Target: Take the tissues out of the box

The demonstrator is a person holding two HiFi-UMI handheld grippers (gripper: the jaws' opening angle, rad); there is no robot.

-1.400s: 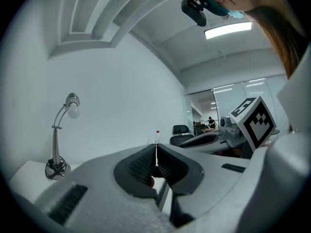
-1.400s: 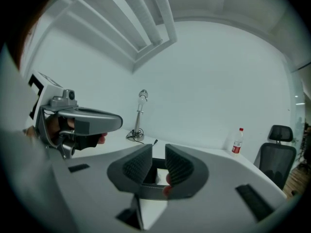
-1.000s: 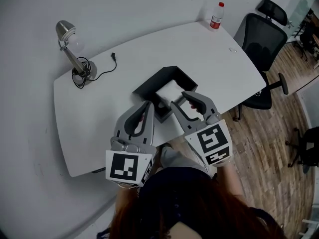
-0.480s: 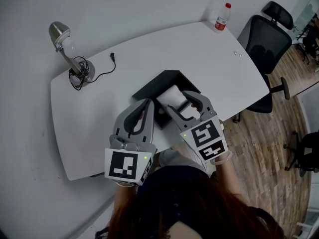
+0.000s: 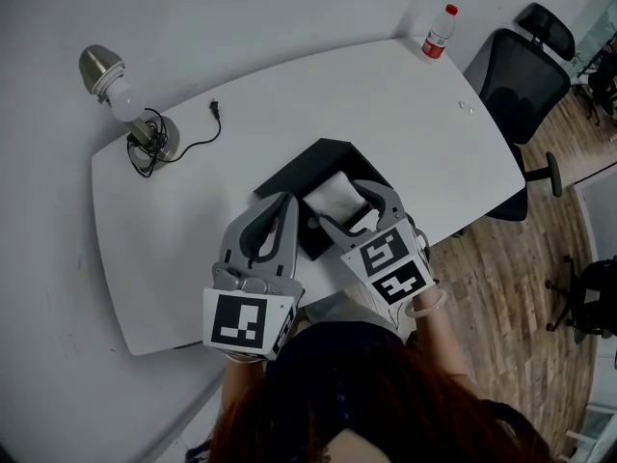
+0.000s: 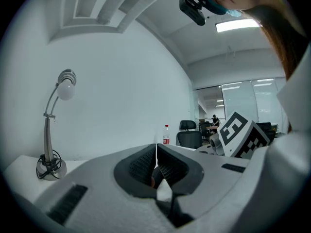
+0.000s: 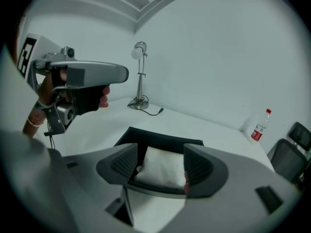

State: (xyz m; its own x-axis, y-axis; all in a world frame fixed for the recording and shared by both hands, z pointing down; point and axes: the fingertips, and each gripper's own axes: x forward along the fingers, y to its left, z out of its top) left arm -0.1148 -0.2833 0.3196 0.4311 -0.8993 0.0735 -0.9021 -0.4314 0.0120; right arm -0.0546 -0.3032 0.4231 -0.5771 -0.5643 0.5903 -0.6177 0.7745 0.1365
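Grey moulded left gripper point(image 5: 281, 205) and right gripper point(image 5: 342, 204), black-and-white marker cubes point(image 5: 249, 321), dark ribbed pads point(image 7: 121, 163), dark top point(image 5: 357, 374)

White table point(image 5: 241, 133) bearing a black box point(image 5: 294, 170), desk lamp point(image 5: 145, 131), loose plug point(image 5: 213, 106), bottle point(image 5: 439, 33)

The table point(image 5: 193, 220) top is smooth, matt white. The box point(image 5: 289, 175) is matt black and the tissues point(image 5: 335, 196) soft white. At ten o'clock the lamp point(image 5: 96, 68) is shiny metal. At four o'clock the floor point(image 5: 540, 258) is wood planks.
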